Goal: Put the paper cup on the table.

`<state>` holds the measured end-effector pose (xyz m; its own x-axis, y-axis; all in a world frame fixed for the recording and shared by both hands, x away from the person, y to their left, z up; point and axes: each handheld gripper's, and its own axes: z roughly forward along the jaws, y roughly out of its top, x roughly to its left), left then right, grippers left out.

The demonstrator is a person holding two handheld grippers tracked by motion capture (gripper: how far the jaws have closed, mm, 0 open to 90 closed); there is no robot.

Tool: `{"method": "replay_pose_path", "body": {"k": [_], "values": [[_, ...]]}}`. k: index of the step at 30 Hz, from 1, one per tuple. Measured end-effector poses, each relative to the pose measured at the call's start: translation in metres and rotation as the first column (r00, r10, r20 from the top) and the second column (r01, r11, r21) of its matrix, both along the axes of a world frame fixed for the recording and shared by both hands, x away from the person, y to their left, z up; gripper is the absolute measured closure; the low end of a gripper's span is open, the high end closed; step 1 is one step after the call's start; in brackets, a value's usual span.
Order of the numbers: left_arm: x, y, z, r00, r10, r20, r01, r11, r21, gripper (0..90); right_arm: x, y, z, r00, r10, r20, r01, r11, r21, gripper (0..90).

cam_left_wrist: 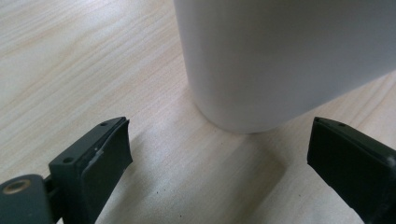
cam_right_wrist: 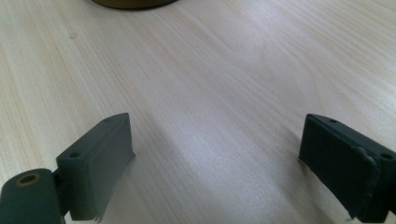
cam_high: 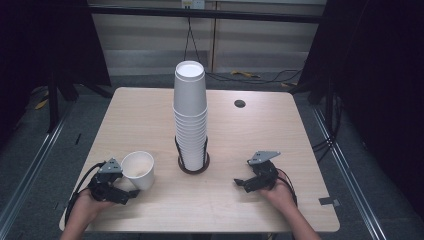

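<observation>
**Single cup on the table, left tongs spread around nothing**

From my remote seat I see the lone white paper cup standing upright on the pale wooden table, near its front left part and well apart from the tall stack of white paper cups that rises from the dark round holder in the middle. I judge the cup is kept this far out so it can be handled without disturbing the stack.

My left gripper sits low just in front of that cup. In the left gripper view the cup's base stands on the wood ahead of the black jaws; both pads are spread, one to each side, and neither touches the cup wall. Whether the cup is about to be taken or has been set down I cannot tell; nothing is pinched.

My right gripper rests near the table's front right part, pointing toward the holder. Its jaws stand wide apart over bare wood, gripping nothing. I read it as parked clear, leaving room for the left hand to work.
</observation>
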<state>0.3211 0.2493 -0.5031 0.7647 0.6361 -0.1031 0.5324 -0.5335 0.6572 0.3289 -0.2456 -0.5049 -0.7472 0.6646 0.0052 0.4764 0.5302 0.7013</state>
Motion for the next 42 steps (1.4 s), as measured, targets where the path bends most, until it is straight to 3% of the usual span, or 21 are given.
{"method": "replay_pose_path", "body": {"k": [8,15,23,42], "values": [[-0.004,0.005,-0.006,0.9995,0.007,0.031,-0.007,1.0,0.0,5.4,0.0,0.0,0.0,1.0,-0.001,0.001,0.001,1.0,0.0,9.1],[-0.006,0.008,-0.008,0.9978,-0.001,0.066,0.0,0.9997,0.024,4.8,0.0,0.0,0.0,1.0,-0.001,0.001,0.001,1.0,0.001,9.1],[-0.008,0.012,-0.014,0.9948,0.009,0.102,-0.008,0.9999,-0.012,0.9,0.0,0.0,0.0,1.0,-0.001,0.0,0.001,1.0,0.001,9.1],[-0.008,0.012,-0.014,0.9945,0.01,0.104,-0.009,0.9999,-0.012,0.0,0.0,0.0,0.0,1.0,-0.001,0.0,0.001,1.0,0.0,9.1]]}}
